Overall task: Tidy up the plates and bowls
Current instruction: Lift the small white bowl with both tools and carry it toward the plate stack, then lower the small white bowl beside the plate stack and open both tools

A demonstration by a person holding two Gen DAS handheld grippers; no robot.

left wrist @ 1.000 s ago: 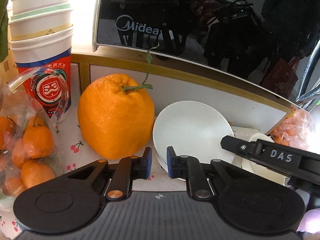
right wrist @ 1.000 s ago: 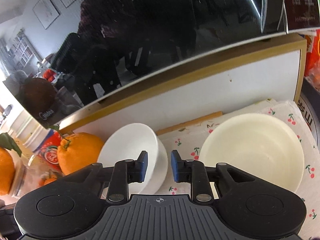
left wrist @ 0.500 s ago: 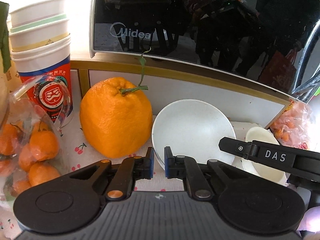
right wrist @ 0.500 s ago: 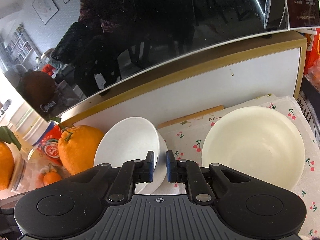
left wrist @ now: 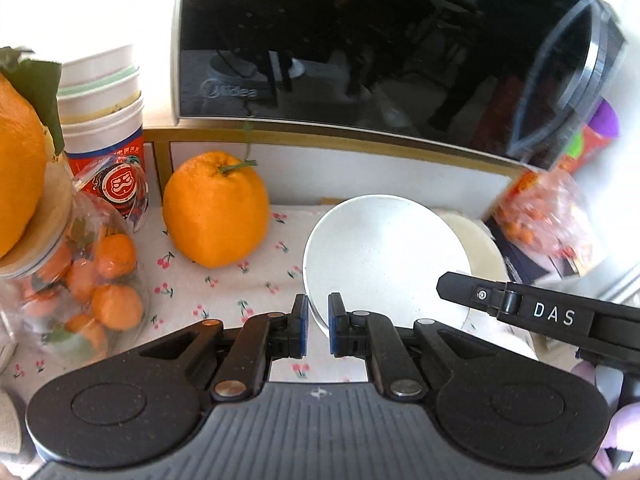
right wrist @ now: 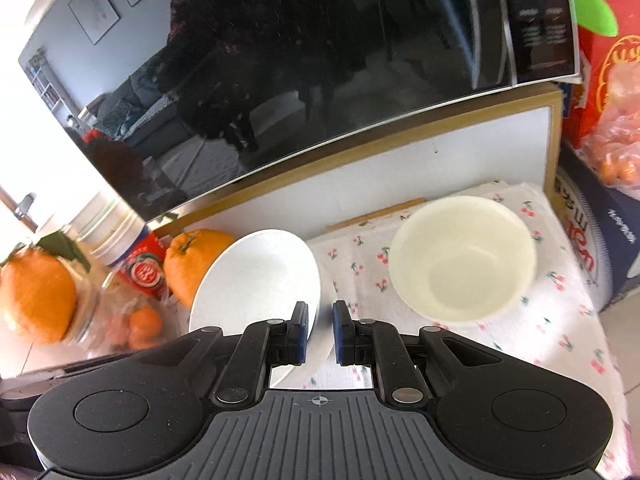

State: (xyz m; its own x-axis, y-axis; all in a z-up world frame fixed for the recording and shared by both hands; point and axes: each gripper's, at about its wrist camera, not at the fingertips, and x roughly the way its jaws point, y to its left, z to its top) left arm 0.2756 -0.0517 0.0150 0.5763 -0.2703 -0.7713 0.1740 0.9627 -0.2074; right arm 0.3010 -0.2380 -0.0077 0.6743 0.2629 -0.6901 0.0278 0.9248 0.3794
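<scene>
1. At the far left stands a clear glass jar of small tangerines (left wrist: 86,280) with a big orange resting on its lid, and behind it a stack of white paper cups with a red printed band (left wrist: 105,128).
2. Next comes a large, knobbly orange citrus fruit with a green stem (left wrist: 216,210), sitting on the white cherry-print tablecloth (left wrist: 224,292) in front of the glossy black microwave door (left wrist: 360,40).
3. The left gripper (left wrist: 314,330) has its two blue-padded fingers nearly together with a narrow gap, and the near rim of the tilted white speckled ceramic bowl (left wrist: 384,264) sits in that gap; whether the pads actually pinch it I cannot tell.
4. The right gripper (right wrist: 320,334) is likewise almost closed with a slim gap, at the same bowl's opposite edge (right wrist: 260,276); nothing is clearly clamped.
5. Further right, the cream-coloured round bowl (right wrist: 464,256) rests upright on the cloth, apart from the white one.
6. Judged step: gathering the white bowl for stacking. The next move likely calls for a firm rim pinch, a level lift, then lowering it centred into the cream bowl.
</scene>
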